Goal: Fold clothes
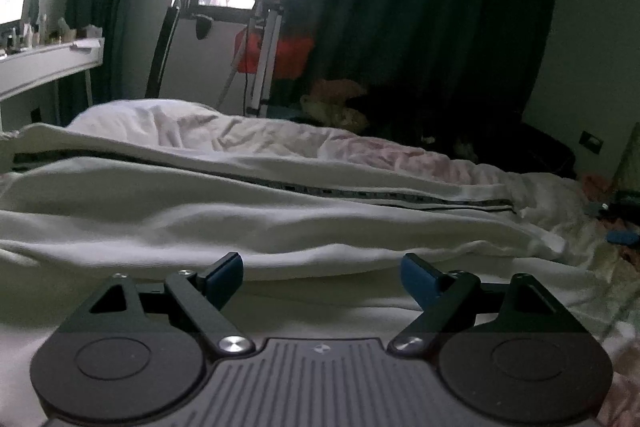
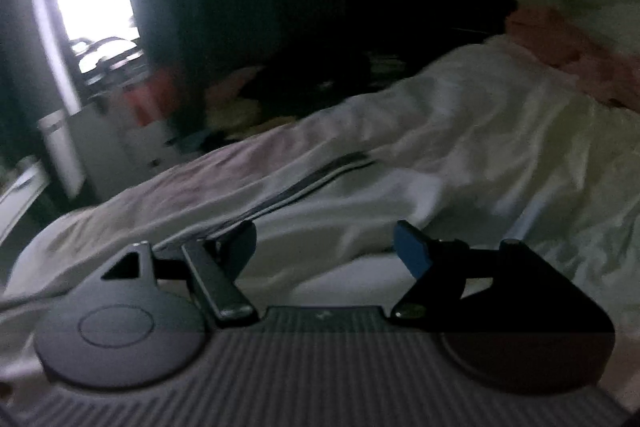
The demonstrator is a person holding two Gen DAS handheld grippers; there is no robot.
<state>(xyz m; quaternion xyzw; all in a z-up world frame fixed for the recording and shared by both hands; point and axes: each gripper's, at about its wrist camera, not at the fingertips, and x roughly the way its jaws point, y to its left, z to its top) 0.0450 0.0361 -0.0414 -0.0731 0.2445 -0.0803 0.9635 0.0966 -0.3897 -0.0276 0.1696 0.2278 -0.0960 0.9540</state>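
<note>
A white garment with a dark patterned stripe [image 1: 280, 219] lies stretched across the bed, left to right, just beyond my left gripper [image 1: 322, 273]. The left gripper is open and empty, low over the bedding, its blue fingertips [image 1: 418, 277] close to the garment's near edge. The same garment [image 2: 320, 187] shows in the blurred right wrist view, running from lower left to upper right. My right gripper [image 2: 326, 247] is open and empty right at the garment's near edge.
A crumpled white sheet [image 1: 200, 129] covers the bed behind the garment. A tripod [image 1: 262, 39] and an orange box [image 1: 292, 53] stand below the bright window. A white desk [image 1: 44, 63] is at the left. Dark curtains [image 1: 420, 27] hang behind.
</note>
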